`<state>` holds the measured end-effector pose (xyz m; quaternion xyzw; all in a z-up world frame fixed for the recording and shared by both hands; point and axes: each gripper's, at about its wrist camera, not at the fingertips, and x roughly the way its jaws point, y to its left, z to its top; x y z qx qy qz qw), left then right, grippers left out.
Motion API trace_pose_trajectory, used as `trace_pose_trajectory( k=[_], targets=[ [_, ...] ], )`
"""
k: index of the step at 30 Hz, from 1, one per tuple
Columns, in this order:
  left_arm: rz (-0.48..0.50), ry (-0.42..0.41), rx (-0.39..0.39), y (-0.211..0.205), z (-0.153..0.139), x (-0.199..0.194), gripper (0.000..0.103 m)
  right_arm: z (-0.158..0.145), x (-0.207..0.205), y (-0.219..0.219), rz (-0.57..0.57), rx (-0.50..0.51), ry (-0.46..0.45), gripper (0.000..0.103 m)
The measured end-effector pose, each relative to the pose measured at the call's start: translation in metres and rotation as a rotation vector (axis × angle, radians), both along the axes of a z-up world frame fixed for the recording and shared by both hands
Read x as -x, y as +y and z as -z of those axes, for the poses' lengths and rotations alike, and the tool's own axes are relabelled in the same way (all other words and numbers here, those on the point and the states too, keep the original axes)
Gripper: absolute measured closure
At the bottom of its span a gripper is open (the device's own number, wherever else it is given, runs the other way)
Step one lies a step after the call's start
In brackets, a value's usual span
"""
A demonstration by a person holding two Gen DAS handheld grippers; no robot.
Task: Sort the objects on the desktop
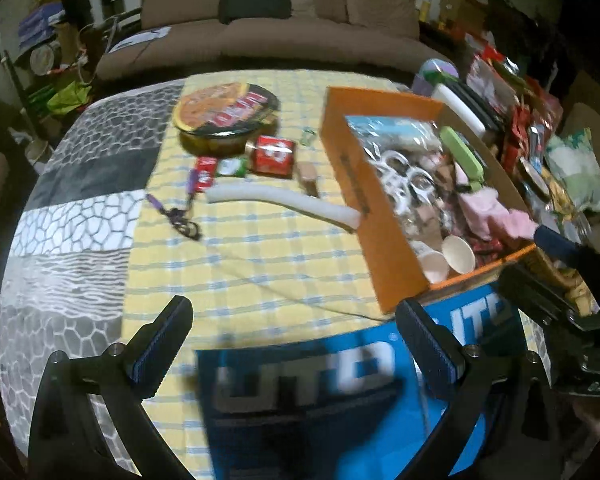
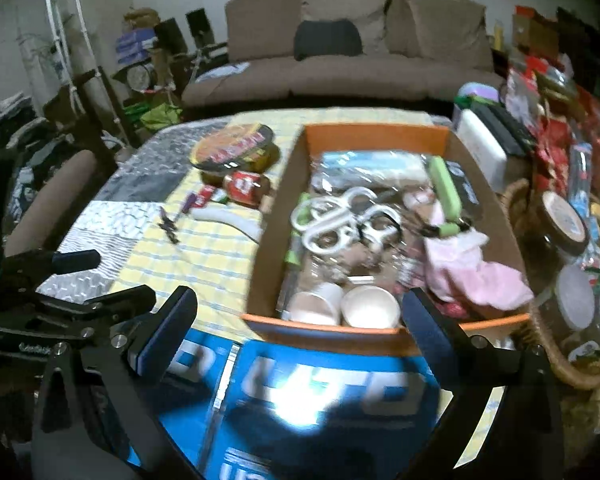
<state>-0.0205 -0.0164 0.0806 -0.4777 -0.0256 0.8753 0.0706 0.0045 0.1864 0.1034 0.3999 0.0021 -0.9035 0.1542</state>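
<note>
An orange cardboard box (image 1: pixel 352 168) (image 2: pixel 376 136) stands on the yellow checked cloth, filled with white plastic rings (image 2: pixel 332 220), paper cups (image 2: pixel 370 306), a pink cloth (image 2: pixel 472 268) and a green case. Left of it lie a round noodle bowl (image 1: pixel 226 110), a red can (image 1: pixel 272 154), a white foam tube (image 1: pixel 280 200) and a purple keychain (image 1: pixel 176 216). A blue carton with white letters (image 1: pixel 300 400) (image 2: pixel 320 400) lies at the near edge. My left gripper (image 1: pixel 296 340) hovers open above the carton, nothing between its fingers. My right gripper (image 2: pixel 300 328) is open too, over the carton just before the box.
A wicker basket (image 2: pixel 540 344) with jars sits right of the box, with heaped snack packets (image 1: pixel 520 120) behind it. A brown sofa (image 1: pixel 280 28) stands beyond the table. Grey patterned covering (image 1: pixel 80 220) lies on the table's left part. A chair back (image 2: pixel 48 204) is at left.
</note>
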Motion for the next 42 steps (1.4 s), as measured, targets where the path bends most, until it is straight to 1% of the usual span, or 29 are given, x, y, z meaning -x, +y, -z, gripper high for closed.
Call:
trace_pose_trajectory(
  k=[4, 5, 7, 9, 10, 11, 13, 15, 19, 22, 27, 30, 33, 37, 38, 40, 42],
  targets=[
    [-0.051, 0.014, -0.031, -0.043, 0.004, 0.007, 0.0, -0.007, -0.002, -0.025, -0.048, 0.001, 0.043, 0.0],
    [-0.078, 0.046, -0.021, -0.061, 0.005, 0.009, 0.0, -0.008, -0.002, -0.029, -0.056, 0.0, 0.055, 0.0],
    [-0.127, 0.077, -0.003, -0.084, 0.008, 0.012, 0.0, -0.009, -0.002, -0.041, -0.072, -0.001, 0.08, 0.0],
    [-0.187, 0.07, -0.043, -0.114, 0.016, 0.02, 0.0, -0.009, -0.001, -0.051, -0.079, -0.017, 0.107, 0.0],
    [-0.23, 0.056, -0.082, -0.133, 0.024, 0.026, 0.0, -0.008, 0.001, -0.058, -0.082, -0.032, 0.124, 0.0],
    [-0.26, 0.05, -0.096, -0.143, 0.029, 0.03, 0.0, -0.007, 0.002, -0.062, -0.083, -0.036, 0.13, 0.0],
    [-0.3, 0.036, -0.111, -0.159, 0.04, 0.038, 0.0, -0.004, 0.009, -0.068, -0.088, -0.009, 0.135, 0.0],
    [-0.32, 0.036, -0.101, -0.165, 0.049, 0.044, 0.0, -0.001, 0.014, -0.068, -0.096, 0.027, 0.128, 0.0],
    [-0.307, 0.037, -0.079, -0.151, 0.062, 0.051, 0.0, 0.01, 0.02, -0.073, -0.106, 0.017, 0.117, 0.0],
    [-0.292, 0.05, -0.061, -0.141, 0.062, 0.05, 0.0, 0.018, 0.021, -0.072, -0.096, 0.019, 0.097, 0.0],
    [-0.265, 0.066, -0.037, -0.121, 0.053, 0.043, 0.0, 0.024, 0.02, -0.071, -0.095, -0.018, 0.086, 0.0],
    [-0.247, 0.072, -0.028, -0.109, 0.045, 0.036, 0.0, 0.027, 0.017, -0.064, -0.08, -0.018, 0.073, 0.0],
    [-0.229, 0.074, -0.021, -0.096, 0.04, 0.026, 0.0, 0.027, 0.012, -0.056, -0.062, -0.039, 0.075, 0.0],
    [-0.201, 0.085, -0.019, -0.07, 0.033, 0.005, 0.0, 0.023, -0.001, -0.031, -0.014, -0.046, 0.075, 0.0],
    [-0.182, 0.084, -0.009, -0.059, 0.033, -0.001, 0.0, 0.024, -0.006, -0.022, 0.003, -0.047, 0.072, 0.0],
    [-0.155, 0.087, 0.007, -0.04, 0.033, -0.011, 0.0, 0.027, -0.012, -0.007, 0.031, -0.048, 0.051, 0.0],
    [-0.124, 0.084, 0.007, -0.021, 0.034, -0.02, 0.0, 0.034, -0.018, 0.01, 0.059, -0.039, 0.025, 0.0]
  ],
)
